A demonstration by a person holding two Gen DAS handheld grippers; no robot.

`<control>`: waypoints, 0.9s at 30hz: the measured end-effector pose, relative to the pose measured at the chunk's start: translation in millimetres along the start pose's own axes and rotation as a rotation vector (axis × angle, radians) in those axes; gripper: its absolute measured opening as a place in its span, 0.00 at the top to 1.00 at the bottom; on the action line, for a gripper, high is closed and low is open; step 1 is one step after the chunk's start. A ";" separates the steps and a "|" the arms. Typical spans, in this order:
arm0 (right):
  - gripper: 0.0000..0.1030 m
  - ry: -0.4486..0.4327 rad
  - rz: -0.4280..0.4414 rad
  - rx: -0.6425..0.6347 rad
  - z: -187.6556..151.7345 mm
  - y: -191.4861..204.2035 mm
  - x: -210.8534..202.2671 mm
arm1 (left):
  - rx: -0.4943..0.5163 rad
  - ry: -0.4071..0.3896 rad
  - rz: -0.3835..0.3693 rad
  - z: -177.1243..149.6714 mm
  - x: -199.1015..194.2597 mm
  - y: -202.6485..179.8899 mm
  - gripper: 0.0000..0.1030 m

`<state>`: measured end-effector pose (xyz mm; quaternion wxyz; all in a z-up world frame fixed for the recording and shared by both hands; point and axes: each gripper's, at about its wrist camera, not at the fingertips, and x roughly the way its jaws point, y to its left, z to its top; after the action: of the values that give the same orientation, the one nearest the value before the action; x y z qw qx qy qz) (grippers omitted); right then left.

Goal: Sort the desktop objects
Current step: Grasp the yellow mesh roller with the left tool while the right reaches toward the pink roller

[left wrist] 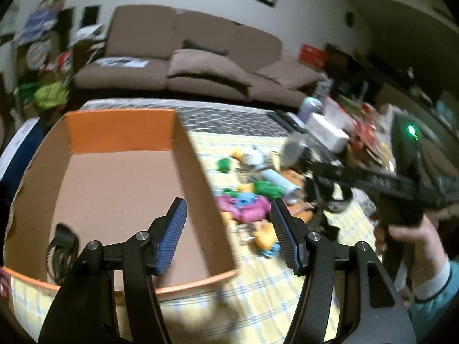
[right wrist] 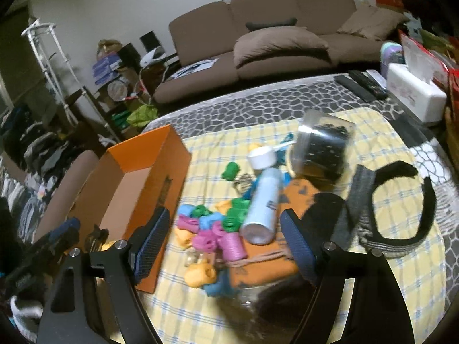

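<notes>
An open orange cardboard box (left wrist: 120, 132) (right wrist: 169, 157) stands at the left of the yellow checked cloth; a dark object (left wrist: 61, 246) lies in its near left corner. My left gripper (left wrist: 228, 218) is open and empty above the box's right wall. Right of the box lies a pile of small pink, green, blue and yellow rolls (right wrist: 212, 226) (left wrist: 246, 203), with a light blue spray can (right wrist: 262, 203) on an orange cloth (right wrist: 269, 261). My right gripper (right wrist: 223, 229) is open and empty, hovering above the pile; it also shows in the left wrist view (left wrist: 330, 189).
A clear jar with dark contents (right wrist: 318, 149), a white scoop (right wrist: 262, 156) and a black headband (right wrist: 401, 203) lie on the cloth. A white tissue box (right wrist: 416, 91) and remotes (right wrist: 361, 84) sit at the far right. A brown sofa (right wrist: 272, 37) stands behind the table.
</notes>
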<state>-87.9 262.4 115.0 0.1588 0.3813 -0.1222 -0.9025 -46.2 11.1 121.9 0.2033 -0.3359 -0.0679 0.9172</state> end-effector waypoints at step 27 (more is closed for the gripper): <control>0.49 0.045 0.013 0.061 -3.7 -35.1 -13.9 | 0.239 0.226 0.017 -38.9 109.6 -96.0 0.57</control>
<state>-82.8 299.6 109.5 0.1558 0.4053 -0.1487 -0.8885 -65.5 143.6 52.7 0.2403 -0.4109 0.0680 0.8768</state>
